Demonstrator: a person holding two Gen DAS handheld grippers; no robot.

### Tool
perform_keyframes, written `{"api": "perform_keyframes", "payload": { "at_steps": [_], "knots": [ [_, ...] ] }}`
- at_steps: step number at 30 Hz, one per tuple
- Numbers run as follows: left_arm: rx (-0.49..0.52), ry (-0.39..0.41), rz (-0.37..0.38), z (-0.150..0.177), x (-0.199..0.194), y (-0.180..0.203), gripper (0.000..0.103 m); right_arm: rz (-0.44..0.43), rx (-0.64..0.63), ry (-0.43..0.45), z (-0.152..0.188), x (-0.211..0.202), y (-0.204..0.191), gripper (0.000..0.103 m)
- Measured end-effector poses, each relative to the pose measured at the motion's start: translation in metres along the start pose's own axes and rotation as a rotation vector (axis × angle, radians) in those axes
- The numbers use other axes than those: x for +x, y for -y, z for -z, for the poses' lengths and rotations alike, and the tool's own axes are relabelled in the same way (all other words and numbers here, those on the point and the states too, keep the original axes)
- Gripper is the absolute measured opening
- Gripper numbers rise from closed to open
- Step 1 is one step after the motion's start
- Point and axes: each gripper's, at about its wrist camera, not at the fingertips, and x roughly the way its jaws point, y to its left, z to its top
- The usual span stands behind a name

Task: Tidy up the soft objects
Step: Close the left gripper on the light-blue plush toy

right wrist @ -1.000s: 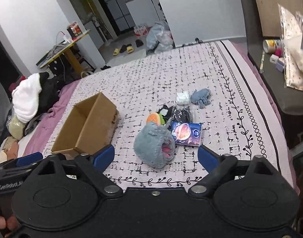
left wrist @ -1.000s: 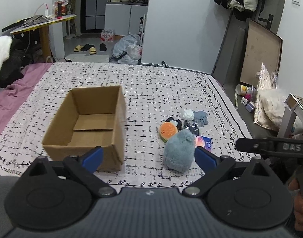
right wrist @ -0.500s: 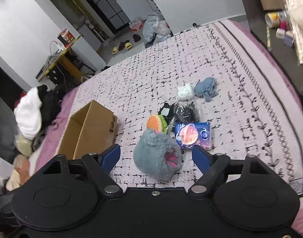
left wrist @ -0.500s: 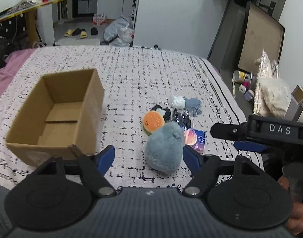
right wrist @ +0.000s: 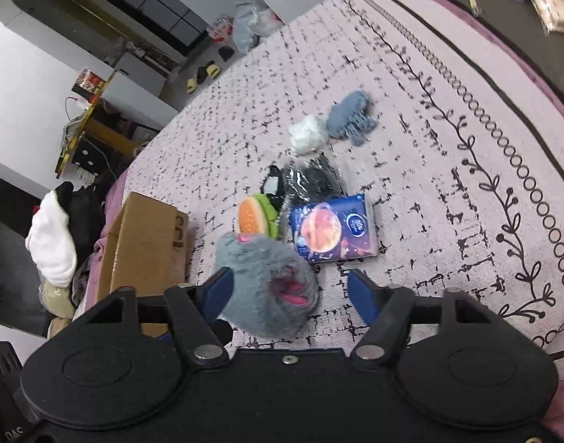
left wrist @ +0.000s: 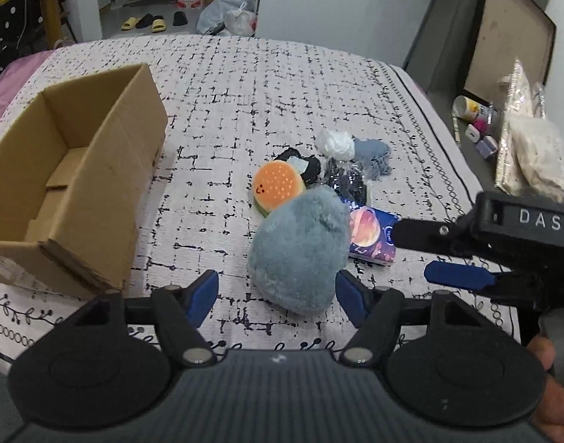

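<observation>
Left gripper spread wide, empty, flanking fuzzy rounded blue plush near bed's front edge. Right gripper also wide, empty, over same plush. Round burger plush touches it behind. Open cardboard box left.

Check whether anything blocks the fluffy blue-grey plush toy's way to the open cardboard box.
Nothing visible does. Only bare patterned bedspread lies between the fluffy blue-grey plush toy and the open cardboard box; the orange burger plush sits behind the toy.
</observation>
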Motion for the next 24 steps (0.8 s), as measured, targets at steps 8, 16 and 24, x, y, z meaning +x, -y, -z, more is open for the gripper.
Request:
{"api": "perform_keyframes", "payload": {
  "at_steps": [8,16,24],
  "knots": [
    [-0.044,-0.007,-0.014,0.002,0.022,0.002,0.068,-0.003,0.055,-0.047,-0.002,0.014,0.016,0.048],
    [-0.027,0.028,-0.022,0.001,0.02,0.016,0.068,0.007,0.085,-0.063,-0.006,0.023,0.024,0.04],
    [0.041,0.031,0.003,0.005,0.028,0.033,0.068,0.008,0.106,-0.062,-0.007,0.026,0.027,0.037]
  ]
}}
